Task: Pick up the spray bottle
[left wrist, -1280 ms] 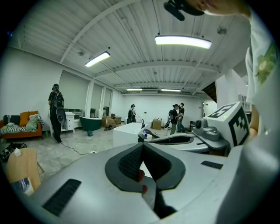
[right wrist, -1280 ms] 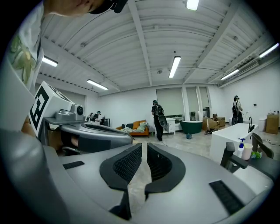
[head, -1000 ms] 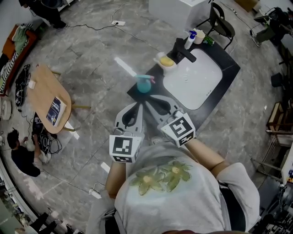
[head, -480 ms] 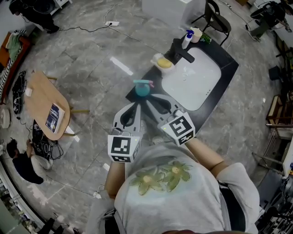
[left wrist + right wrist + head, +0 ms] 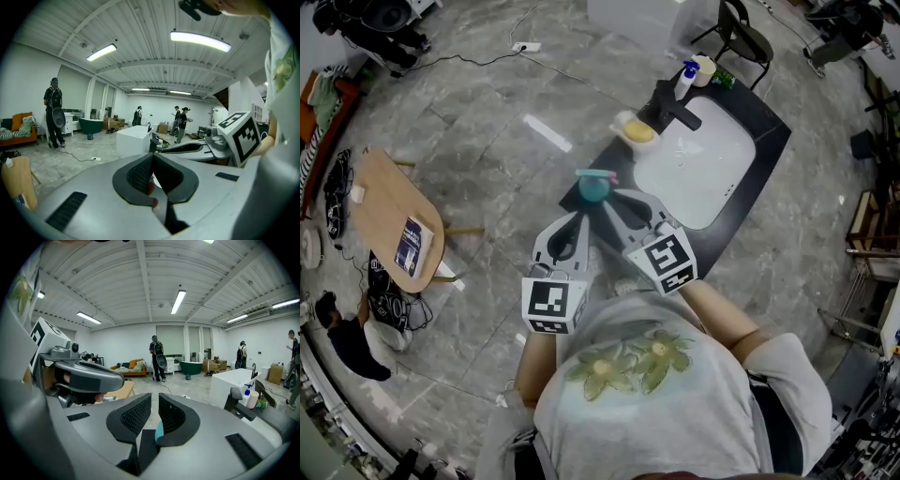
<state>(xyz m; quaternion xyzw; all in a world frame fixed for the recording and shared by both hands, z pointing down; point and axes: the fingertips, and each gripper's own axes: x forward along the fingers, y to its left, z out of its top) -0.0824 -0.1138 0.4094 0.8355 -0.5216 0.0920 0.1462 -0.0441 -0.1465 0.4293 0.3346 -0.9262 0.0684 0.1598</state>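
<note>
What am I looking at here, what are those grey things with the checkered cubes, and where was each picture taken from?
A person holds grey hand-held tongs in each hand; the patterned cubes are part of them. The overhead picture comes from a camera on the person's head, looking down. The other two come from cameras riding on the left tongs and the right tongs, looking along their jaws. Both are shut and hold nothing. Ahead stands a black counter with a white sink, a yellow sponge in a white dish, and a teal spray bottle with a pink trigger at its near corner. The right tongs' tips are close beside that bottle; whether they touch it is unclear.
</note>
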